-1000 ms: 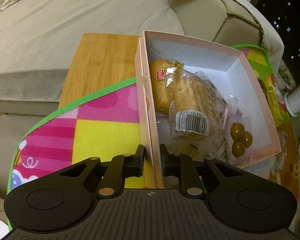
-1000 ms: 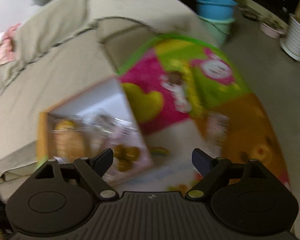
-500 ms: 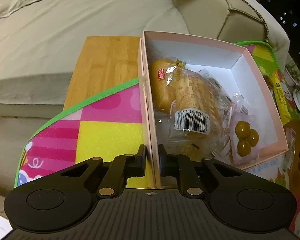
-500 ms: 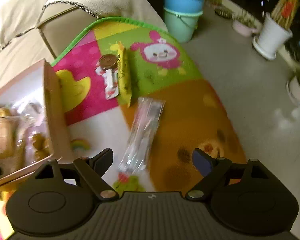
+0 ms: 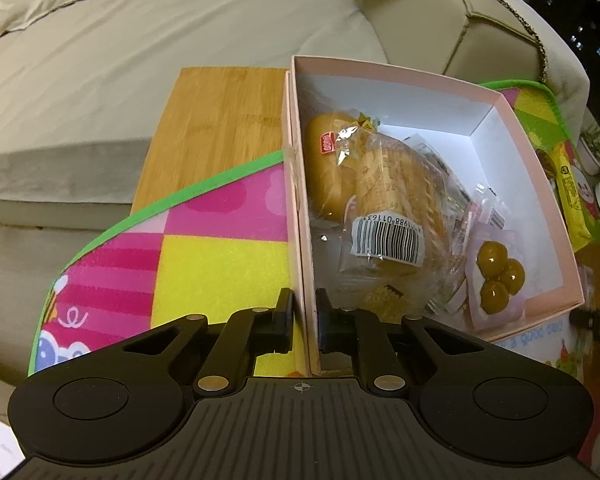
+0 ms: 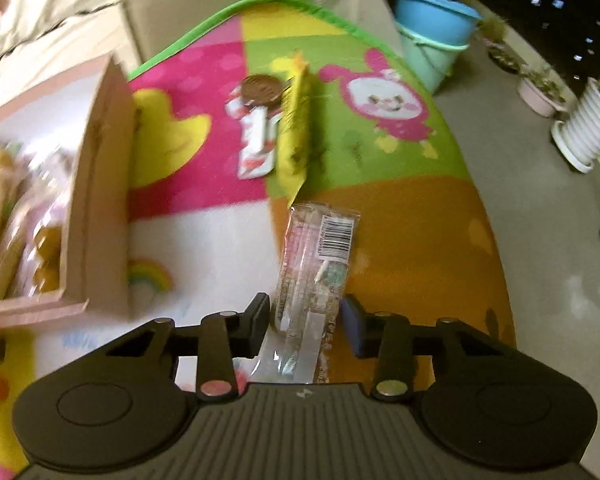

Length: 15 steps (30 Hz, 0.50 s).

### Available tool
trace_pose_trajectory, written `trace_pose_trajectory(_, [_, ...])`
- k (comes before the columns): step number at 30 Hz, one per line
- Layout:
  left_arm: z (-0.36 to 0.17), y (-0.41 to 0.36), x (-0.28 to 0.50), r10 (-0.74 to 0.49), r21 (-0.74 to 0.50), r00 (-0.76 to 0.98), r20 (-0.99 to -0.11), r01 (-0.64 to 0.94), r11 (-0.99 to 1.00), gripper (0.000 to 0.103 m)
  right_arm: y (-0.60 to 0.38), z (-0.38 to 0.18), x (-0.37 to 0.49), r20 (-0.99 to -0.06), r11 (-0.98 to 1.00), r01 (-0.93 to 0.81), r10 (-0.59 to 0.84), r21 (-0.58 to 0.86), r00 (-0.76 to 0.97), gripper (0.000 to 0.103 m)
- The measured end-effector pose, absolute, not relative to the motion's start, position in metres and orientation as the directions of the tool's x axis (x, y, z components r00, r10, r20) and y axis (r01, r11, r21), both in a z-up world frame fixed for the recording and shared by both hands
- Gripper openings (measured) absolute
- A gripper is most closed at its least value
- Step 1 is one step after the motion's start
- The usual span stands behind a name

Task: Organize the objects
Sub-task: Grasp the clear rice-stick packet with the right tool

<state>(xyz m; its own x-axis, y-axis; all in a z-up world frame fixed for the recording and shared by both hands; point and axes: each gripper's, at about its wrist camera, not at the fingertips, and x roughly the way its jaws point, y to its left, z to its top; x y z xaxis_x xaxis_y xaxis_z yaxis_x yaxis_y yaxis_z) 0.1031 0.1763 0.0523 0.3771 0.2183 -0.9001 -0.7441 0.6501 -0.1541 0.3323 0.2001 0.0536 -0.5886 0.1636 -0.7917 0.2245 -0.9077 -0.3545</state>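
Closing in from a wide spread, the right tool (image 6: 305, 322) now straddles the near end of a clear snack packet (image 6: 314, 276) lying on the play mat (image 6: 400, 216) just beside the pink box (image 6: 100, 200), though its pads look just short of pinching. The left tool (image 5: 305, 316) stays clamped on the box's near wall, steadying it. Next likely comes lifting the packet into the box, where wrapped bread (image 5: 380, 184) sits.

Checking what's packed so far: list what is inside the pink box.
In the pink box: a round bun in clear wrap, a wrapped cake with a barcode label lying on it, and a packet of three green balls. Anything beneath these wrappers is hidden.
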Motion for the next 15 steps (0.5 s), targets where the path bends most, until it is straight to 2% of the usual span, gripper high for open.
trace_pose_trajectory(15, [0.051, 0.182, 0.099, 0.184, -0.195, 0.401, -0.898, -0.735, 0.650, 0.015, 0.163, 0.050, 0.421, -0.915, -0.907, 0.379, 0.017, -0.183, -0.402, 0.036])
